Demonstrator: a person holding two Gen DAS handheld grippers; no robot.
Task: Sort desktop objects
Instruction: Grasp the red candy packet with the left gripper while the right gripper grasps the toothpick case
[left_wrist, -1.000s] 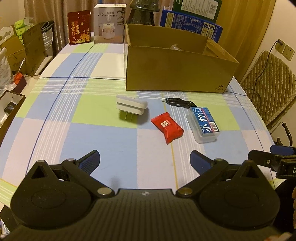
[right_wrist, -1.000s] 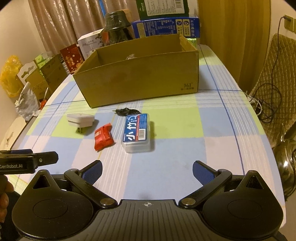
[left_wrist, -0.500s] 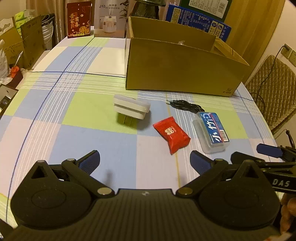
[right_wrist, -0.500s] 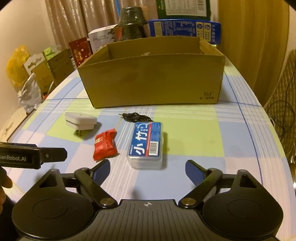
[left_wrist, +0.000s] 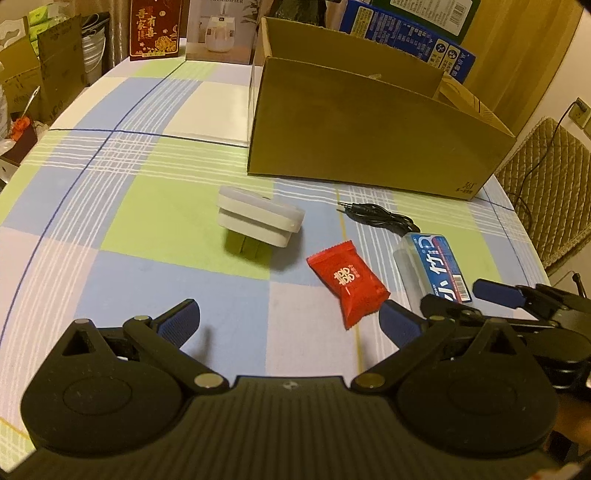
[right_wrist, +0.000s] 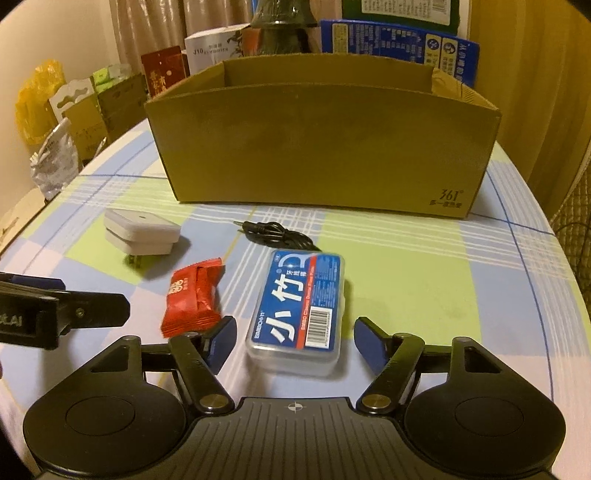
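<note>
The right claw (right_wrist: 293, 341) is hanging low over the checked tabletop (right_wrist: 424, 273); its jaws have just been narrowing and are straddling the near end of the clear blue-labelled case (right_wrist: 297, 306) without pressing it. The left claw (left_wrist: 290, 321) is gaping wide, holding nothing. Beyond are lying a red packet (left_wrist: 347, 282), a white plug (left_wrist: 258, 219), a black cable (right_wrist: 277, 232), then the cardboard box (right_wrist: 325, 147).
</note>
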